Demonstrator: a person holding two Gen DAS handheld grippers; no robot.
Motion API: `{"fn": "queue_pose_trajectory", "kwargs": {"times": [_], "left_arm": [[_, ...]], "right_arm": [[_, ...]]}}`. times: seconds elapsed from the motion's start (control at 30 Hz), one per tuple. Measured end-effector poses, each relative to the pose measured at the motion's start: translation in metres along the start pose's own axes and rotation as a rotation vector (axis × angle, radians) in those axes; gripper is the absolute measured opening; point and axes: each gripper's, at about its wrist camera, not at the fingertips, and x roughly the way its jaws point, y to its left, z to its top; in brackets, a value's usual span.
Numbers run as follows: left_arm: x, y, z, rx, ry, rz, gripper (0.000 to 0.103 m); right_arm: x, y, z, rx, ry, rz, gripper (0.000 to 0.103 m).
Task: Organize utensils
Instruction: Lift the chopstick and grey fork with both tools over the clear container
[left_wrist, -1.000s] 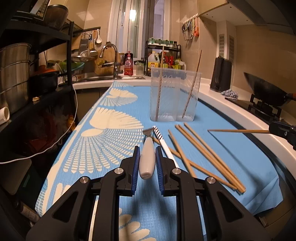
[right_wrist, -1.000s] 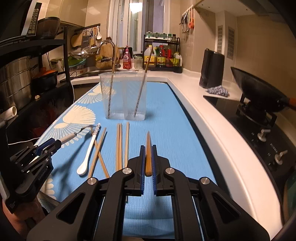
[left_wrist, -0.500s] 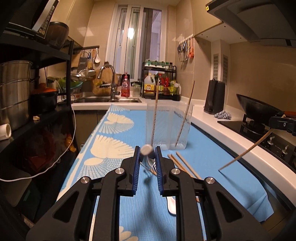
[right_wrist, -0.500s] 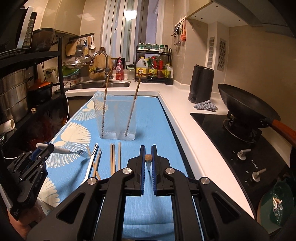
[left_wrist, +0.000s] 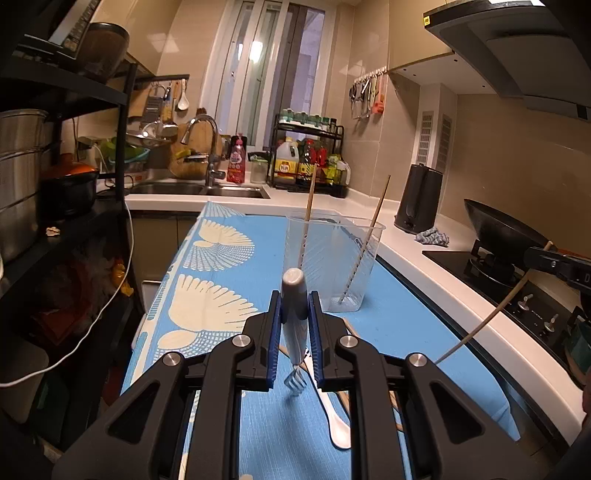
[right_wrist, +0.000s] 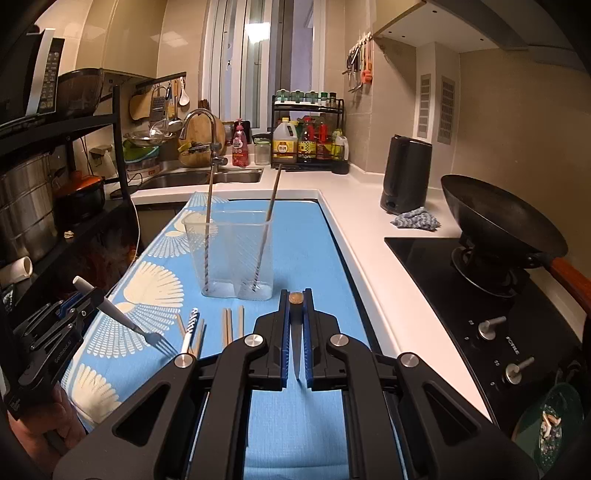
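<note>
In the left wrist view my left gripper (left_wrist: 293, 306) is shut on a white-handled fork (left_wrist: 293, 332), held above the blue mat with its tines hanging down. A clear plastic container (left_wrist: 332, 258) stands just beyond it with two chopsticks leaning inside. My right gripper (right_wrist: 295, 306) is shut on a wooden chopstick (right_wrist: 295, 339) whose tip points down at the mat. The right wrist view shows the left gripper (right_wrist: 79, 301) at the left with the fork (right_wrist: 122, 317), and the container (right_wrist: 236, 254) straight ahead. Several chopsticks (right_wrist: 232, 325) and a white spoon (right_wrist: 190, 328) lie on the mat.
The blue patterned mat (right_wrist: 314, 236) covers the counter. A black wok (right_wrist: 502, 225) sits on the stove at the right, with a black kettle (right_wrist: 404, 173) and a cloth behind it. A dark shelf rack with pots (left_wrist: 44, 184) stands at the left, the sink (left_wrist: 199, 188) at the back.
Both grippers have risen from the mat with their loads. The fork went from lying flat to hanging tines down, and the chopstick tilted from flat to tip down.
</note>
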Motion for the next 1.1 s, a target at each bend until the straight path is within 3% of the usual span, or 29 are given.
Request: {"fn": "queue_pose_trajectory", "kwargs": {"times": [0.33, 0.53, 0.83, 0.97, 1.1], "left_arm": [[0.027, 0.007, 0.026, -0.002, 0.13, -0.03, 0.013], [0.034, 0.003, 0.064, 0.029, 0.154, -0.044, 0.013], [0.038, -0.012, 0.17, 0.032, 0.068, -0.151, 0.013], [0.051, -0.018, 0.203, 0.025, -0.003, -0.156, 0.013], [0.081, -0.023, 0.21, 0.028, -0.049, -0.147, 0.013]], "right_arm": [[0.034, 0.01, 0.034, -0.017, 0.011, 0.081, 0.006], [0.039, 0.014, 0.066, -0.031, 0.016, 0.138, 0.006], [0.02, 0.018, 0.151, -0.035, -0.078, 0.274, 0.006], [0.022, 0.026, 0.183, -0.049, -0.148, 0.271, 0.006], [0.044, 0.029, 0.193, -0.051, -0.173, 0.241, 0.006]]}}
